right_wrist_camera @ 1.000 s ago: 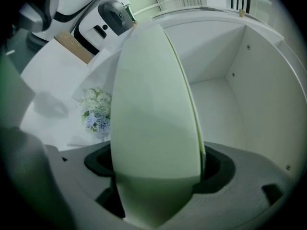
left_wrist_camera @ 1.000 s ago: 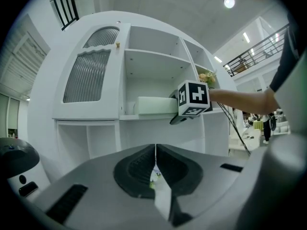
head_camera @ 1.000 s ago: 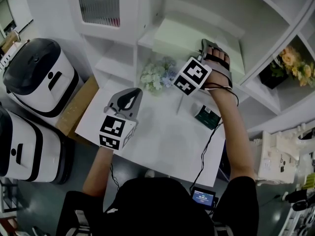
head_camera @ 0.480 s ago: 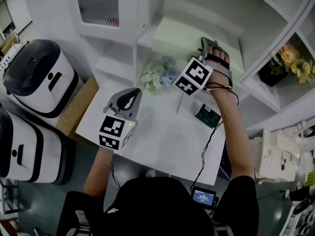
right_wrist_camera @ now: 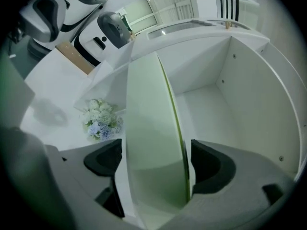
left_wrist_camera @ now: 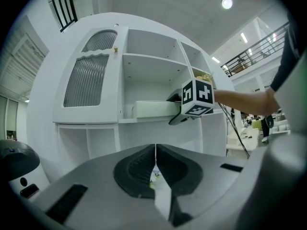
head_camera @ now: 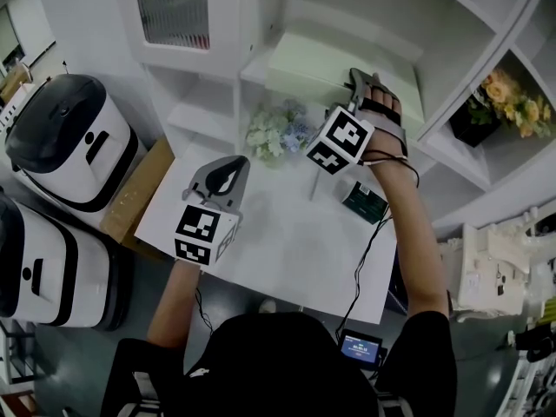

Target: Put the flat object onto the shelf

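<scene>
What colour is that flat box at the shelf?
The flat box is pale green; right gripper view.

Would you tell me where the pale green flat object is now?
The flat object lies on the shelf at the head view's upper centre, above the flower bunch, its right end between the jaws of the right hand-held gripper.

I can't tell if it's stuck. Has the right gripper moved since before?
No, hardly: the right gripper keeps the flat green box at the same spot on the shelf, equally far from the flowers.
</scene>
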{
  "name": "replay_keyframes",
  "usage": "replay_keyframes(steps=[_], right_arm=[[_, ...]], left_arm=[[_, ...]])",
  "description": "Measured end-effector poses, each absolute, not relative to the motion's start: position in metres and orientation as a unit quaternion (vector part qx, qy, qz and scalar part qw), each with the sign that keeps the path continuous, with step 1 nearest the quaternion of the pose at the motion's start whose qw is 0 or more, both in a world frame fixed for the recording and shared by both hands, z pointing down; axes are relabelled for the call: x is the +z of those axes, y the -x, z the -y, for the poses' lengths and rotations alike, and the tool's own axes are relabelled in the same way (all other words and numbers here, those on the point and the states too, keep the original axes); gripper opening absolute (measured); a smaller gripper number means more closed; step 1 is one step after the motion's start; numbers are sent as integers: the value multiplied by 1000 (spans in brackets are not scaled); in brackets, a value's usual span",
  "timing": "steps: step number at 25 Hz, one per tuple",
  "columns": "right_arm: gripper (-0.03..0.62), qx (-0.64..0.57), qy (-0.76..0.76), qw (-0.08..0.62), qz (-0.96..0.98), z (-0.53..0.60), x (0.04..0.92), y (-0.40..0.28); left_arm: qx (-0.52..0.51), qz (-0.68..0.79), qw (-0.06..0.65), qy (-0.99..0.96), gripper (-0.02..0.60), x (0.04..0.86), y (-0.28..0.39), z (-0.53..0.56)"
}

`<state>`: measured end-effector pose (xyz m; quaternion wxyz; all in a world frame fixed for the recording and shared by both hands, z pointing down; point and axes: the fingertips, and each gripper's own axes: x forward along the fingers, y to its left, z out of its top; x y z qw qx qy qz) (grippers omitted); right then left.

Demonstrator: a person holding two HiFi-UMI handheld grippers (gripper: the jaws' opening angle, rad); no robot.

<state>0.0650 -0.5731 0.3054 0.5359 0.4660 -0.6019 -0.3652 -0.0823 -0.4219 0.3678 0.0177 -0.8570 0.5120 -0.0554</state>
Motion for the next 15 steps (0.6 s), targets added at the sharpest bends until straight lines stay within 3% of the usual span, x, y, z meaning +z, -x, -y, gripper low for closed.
replay_keyframes(steps=[9,13,15], right_arm=[[424,-365,-484,498,620,543,288,-59],[312,-373,-502,463,628,525,274,-56],[294,-372,-510,448,633,517,268,-56]], left_arm=[[-52,-510,28,858,9,356,84,407],[-52,-506,31,860,9,353,83,398],[-51,-504,33,862,9,351,82,393]])
